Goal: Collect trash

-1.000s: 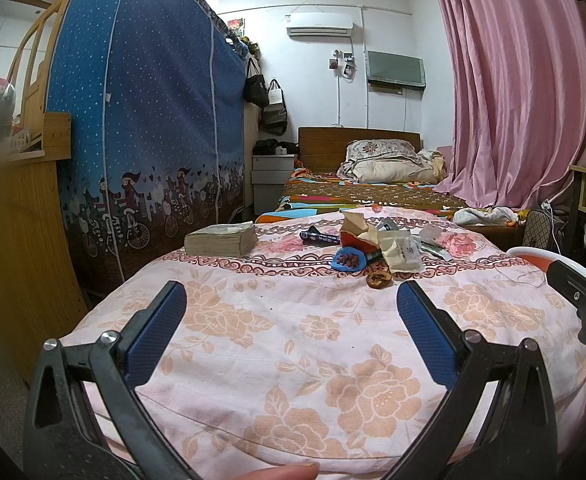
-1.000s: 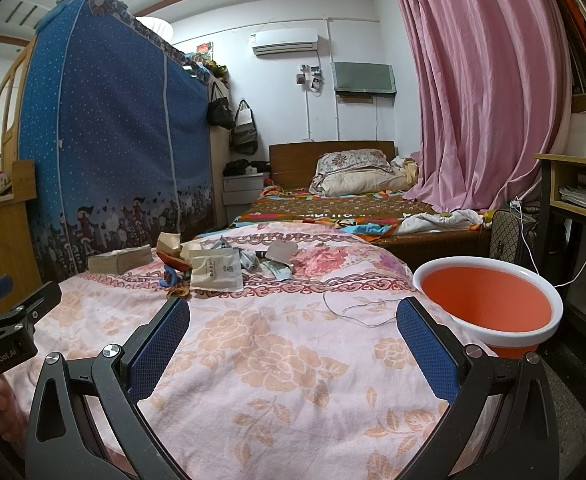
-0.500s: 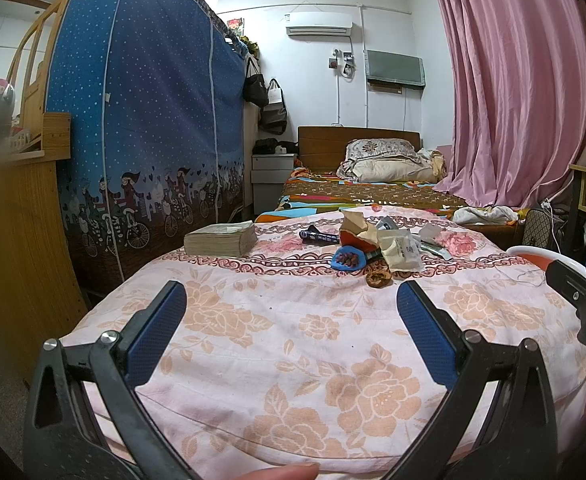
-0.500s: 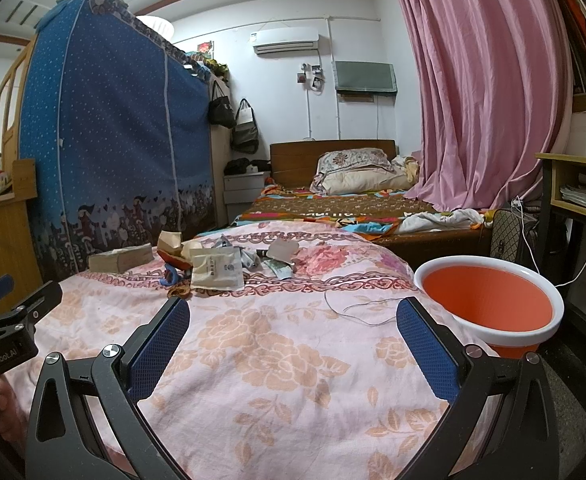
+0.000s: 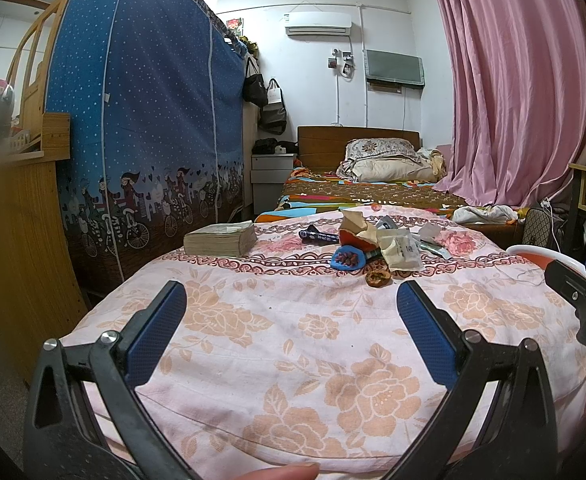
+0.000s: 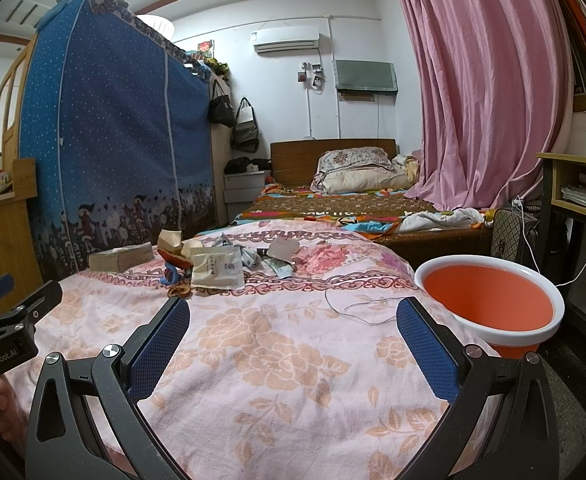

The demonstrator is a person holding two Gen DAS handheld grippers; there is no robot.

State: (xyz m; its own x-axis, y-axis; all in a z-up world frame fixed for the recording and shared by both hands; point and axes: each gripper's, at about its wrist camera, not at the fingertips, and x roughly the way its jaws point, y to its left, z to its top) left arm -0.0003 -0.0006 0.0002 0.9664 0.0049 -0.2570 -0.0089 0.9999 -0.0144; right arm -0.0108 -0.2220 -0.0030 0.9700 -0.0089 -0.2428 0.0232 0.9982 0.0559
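Well back from a heap of paper and plastic trash (image 6: 217, 266) on the pink floral bedspread (image 5: 293, 320), both grippers hover with jaws wide, holding nothing. Beside the bed stands an orange white-rimmed basin (image 6: 489, 304).

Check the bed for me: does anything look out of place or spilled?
Yes: a heap of wrappers and torn packaging lies scattered mid-bed beside a thick book. A loose thread trails nearer the orange basin. The basin looks empty, and both grippers are open.
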